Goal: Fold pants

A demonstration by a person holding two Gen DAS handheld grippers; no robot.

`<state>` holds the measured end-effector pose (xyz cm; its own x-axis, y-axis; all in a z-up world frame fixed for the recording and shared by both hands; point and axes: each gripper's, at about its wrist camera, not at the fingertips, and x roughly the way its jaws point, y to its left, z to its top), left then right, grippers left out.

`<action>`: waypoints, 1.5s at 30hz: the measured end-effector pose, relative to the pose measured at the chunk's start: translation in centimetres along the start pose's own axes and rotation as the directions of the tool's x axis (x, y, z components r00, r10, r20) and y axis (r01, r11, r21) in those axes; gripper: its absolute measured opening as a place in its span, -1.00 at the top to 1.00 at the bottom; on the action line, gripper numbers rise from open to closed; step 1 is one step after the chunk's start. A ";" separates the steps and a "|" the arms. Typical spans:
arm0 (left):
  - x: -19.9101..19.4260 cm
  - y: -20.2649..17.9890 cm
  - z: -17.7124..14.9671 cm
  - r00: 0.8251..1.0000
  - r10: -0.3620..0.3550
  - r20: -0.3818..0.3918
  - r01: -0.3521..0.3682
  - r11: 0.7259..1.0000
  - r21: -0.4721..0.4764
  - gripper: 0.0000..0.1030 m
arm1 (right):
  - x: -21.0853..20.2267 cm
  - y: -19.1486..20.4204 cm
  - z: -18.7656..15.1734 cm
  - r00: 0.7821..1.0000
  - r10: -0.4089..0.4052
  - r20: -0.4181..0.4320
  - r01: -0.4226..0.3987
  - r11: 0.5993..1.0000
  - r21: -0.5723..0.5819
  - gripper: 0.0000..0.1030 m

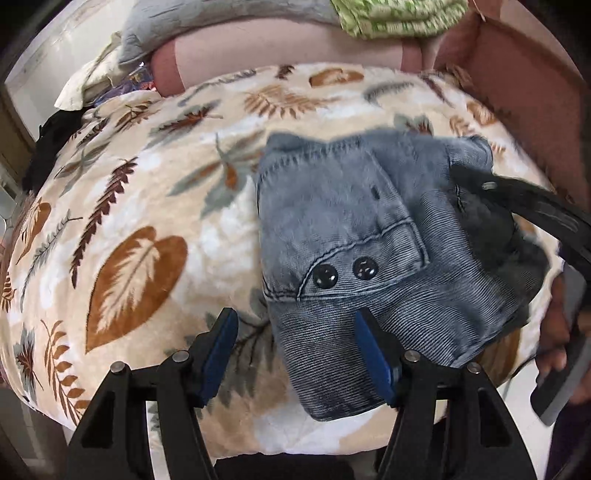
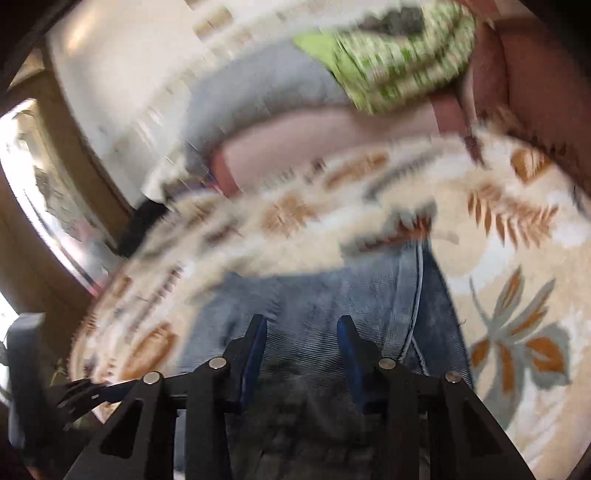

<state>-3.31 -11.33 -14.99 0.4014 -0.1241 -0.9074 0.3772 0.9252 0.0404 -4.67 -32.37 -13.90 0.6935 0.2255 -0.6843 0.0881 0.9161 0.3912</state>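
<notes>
The pants point(image 1: 369, 236), faded blue-grey denim, lie folded into a compact bundle on the leaf-print blanket point(image 1: 140, 206) that covers the bed, toward the right side of it as the left wrist camera sees things. A back pocket faces up and two dark round buttons point(image 1: 343, 273) sit side by side just below its seam. The left gripper point(image 1: 295, 354) hangs over the near edge of the bundle with its jaws parted: one blue pad point(image 1: 373, 362) rests over the denim, the other stands out above bare blanket, and nothing is pinched between them, so it is let go. Off to the right, a dark curved piece of the other tool reaches in over the far corner of the bundle, and a hand point(image 1: 557, 343) shows at the edge there. The right wrist view is smeared with blur. Even so, the right gripper point(image 2: 303, 350) is over the denim point(image 2: 332, 295), its blue fingers point(image 2: 347, 347) set a little apart with cloth showing behind the gap; whether the pads actually press on the fabric I cannot tell. Beyond the blanket there is a pink pillow point(image 1: 288, 48), grey cloth point(image 1: 207, 18) draped over it, and a green-and-white patterned cloth point(image 1: 399, 18) on the far right.
</notes>
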 end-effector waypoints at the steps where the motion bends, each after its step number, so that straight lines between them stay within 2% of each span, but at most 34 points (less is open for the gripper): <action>1: 0.7 0.0 -0.4 1.000 -0.009 -0.019 0.009 1.000 -0.001 -0.29 | 1.7 -0.8 -0.5 0.997 -0.043 -0.061 0.045 0.999 0.024 0.21; 2: 1.2 0.1 -0.5 1.000 -0.020 -0.023 0.020 1.000 -0.002 -0.29 | 2.7 -1.6 -1.0 0.992 -0.076 -0.099 0.080 0.996 0.044 0.20; 3: 1.7 0.2 -0.8 0.999 -0.023 -0.022 0.023 1.000 0.000 -0.34 | 3.4 -2.6 -1.8 0.992 -0.068 -0.107 0.075 0.995 0.068 0.20; 5: 2.1 0.2 -1.1 1.000 -0.007 -0.015 0.007 1.000 0.007 -0.43 | 2.8 -3.1 -2.8 0.999 -0.024 -0.032 0.026 0.998 0.051 0.20; 9: 1.1 0.1 -0.8 1.000 0.003 -0.009 -0.003 1.000 0.007 -0.43 | 1.8 -2.6 -3.6 0.999 -0.046 -0.017 0.046 0.999 0.011 0.15; 11: 0.2 0.2 -0.8 1.000 0.019 0.016 -0.020 1.000 0.012 -0.42 | 0.7 -2.8 -3.8 0.999 -0.038 -0.031 0.040 0.998 0.047 0.10; 14: -2.1 -0.3 -1.4 0.995 0.048 0.081 -0.052 0.998 0.036 -0.42 | -1.4 -2.9 -3.9 0.999 -0.034 -0.035 0.037 0.996 0.078 -0.09; 19: -4.0 -1.1 -2.1 0.989 0.061 0.134 -0.068 0.997 0.044 -0.43 | -4.2 -1.4 -5.0 0.999 -0.053 -0.013 0.053 0.999 0.006 -0.15; 24: -2.8 -1.0 -2.7 0.992 0.073 0.107 -0.079 0.996 0.045 -0.44 | -3.7 -1.4 -7.1 0.992 -0.110 -0.058 0.110 0.994 -0.007 -0.15; 27: -1.9 -0.9 -3.0 0.994 0.073 0.084 -0.077 0.996 0.036 -0.45 | -3.6 -1.5 -7.6 0.993 -0.114 -0.045 0.113 0.993 -0.013 -0.15; 30: -1.8 -1.0 -3.1 0.992 0.085 0.093 -0.090 0.995 0.045 -0.45 | -3.5 -1.5 -7.8 0.992 -0.116 -0.043 0.115 0.993 -0.026 -0.15; 34: -1.2 -1.4 -3.3 0.989 0.118 0.092 -0.124 0.990 0.068 -0.56 | -3.8 -1.5 -9.0 0.993 -0.118 -0.027 0.117 0.992 -0.041 -0.15; 45: -0.9 -0.6 -3.7 0.994 0.091 0.062 -0.092 0.996 0.010 -0.62 | -4.4 -1.4 -9.8 0.991 -0.132 -0.020 0.131 0.990 -0.046 -0.15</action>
<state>-6.93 -10.42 -15.76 0.4851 -0.0615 -0.8723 0.3474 0.9290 0.1277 -14.85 -31.36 -17.53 0.6617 0.1095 -0.7418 0.1449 0.9520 0.2698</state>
